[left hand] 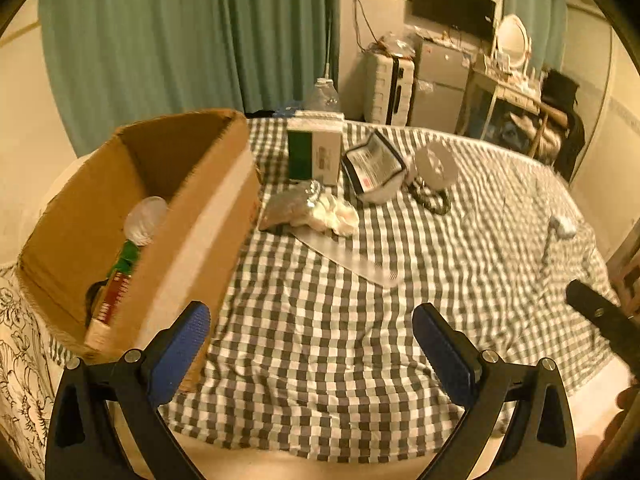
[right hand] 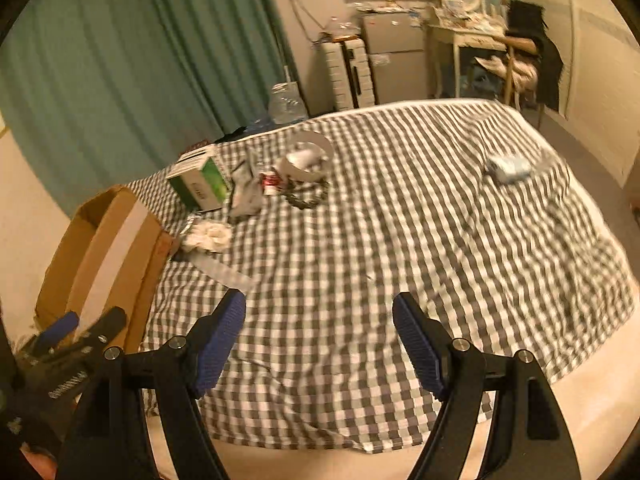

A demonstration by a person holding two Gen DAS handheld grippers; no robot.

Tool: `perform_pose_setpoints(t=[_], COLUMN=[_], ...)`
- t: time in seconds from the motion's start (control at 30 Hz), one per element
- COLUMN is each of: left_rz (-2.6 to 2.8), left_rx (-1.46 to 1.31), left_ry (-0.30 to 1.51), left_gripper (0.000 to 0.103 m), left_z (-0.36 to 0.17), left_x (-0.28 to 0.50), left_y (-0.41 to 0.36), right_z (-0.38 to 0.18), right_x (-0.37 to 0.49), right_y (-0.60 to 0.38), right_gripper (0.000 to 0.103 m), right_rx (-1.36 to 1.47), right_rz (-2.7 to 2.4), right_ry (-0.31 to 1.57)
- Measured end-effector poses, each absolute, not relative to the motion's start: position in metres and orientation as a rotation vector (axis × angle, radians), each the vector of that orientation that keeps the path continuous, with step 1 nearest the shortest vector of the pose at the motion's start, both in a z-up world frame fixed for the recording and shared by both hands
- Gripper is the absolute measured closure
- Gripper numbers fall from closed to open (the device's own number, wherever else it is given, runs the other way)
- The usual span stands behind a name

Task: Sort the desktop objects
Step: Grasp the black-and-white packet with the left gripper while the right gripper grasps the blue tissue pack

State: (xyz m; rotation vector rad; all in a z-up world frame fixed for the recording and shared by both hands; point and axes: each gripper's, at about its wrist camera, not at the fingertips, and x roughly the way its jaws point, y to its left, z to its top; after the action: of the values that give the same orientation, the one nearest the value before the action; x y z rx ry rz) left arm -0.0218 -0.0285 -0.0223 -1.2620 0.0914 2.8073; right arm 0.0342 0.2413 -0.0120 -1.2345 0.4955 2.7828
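A brown cardboard box [left hand: 192,200] stands at the left on a checked cloth [left hand: 320,340]; inside it lie a white round piece [left hand: 145,220] and a green and red packet [left hand: 118,280]. On the cloth beyond are a green and white carton [left hand: 316,152], a black and white pouch [left hand: 374,168], a white roll [left hand: 436,166], crumpled white wrapping [left hand: 328,212] and a dark cord [left hand: 432,198]. My left gripper [left hand: 312,320] is open and empty beside the box. My right gripper [right hand: 320,320] is open and empty over bare cloth. The box [right hand: 108,248] and carton [right hand: 200,182] also show in the right wrist view.
A small white item [right hand: 510,168] lies far right on the cloth. A flat clear sheet [left hand: 348,252] lies mid-cloth. Green curtains [left hand: 180,40], a water bottle [left hand: 323,96], a suitcase [left hand: 388,88], a grey cabinet [left hand: 440,84] and a cluttered dressing table [left hand: 516,88] stand behind.
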Motion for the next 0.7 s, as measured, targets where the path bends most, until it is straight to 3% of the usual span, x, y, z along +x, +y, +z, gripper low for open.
perform_pose_setpoints(t=[0.13,0.4,0.7], left_rz=[2.787,2.774,2.823], left_rx=[-1.281,-1.316,-1.294], left_ry=[0.14,0.159,0.12], left_gripper=[0.0,0.0,0.0], left_z=[-0.044,-0.066,-0.084], left_x=[-0.035,-0.092,-0.166], left_y=[-0.019,0.012,0.066], right_z=[-0.034,-0.048,-0.061], right_x=[0.021,-0.014,-0.064], right_y=[0.248,0.262,0.362], right_gripper=[0.027,0.027,0.025], right_rx=[-1.288,-1.265,-1.141], right_rz=[2.773,2.766,2.471], right_ry=[0.545,0.424,0.441])
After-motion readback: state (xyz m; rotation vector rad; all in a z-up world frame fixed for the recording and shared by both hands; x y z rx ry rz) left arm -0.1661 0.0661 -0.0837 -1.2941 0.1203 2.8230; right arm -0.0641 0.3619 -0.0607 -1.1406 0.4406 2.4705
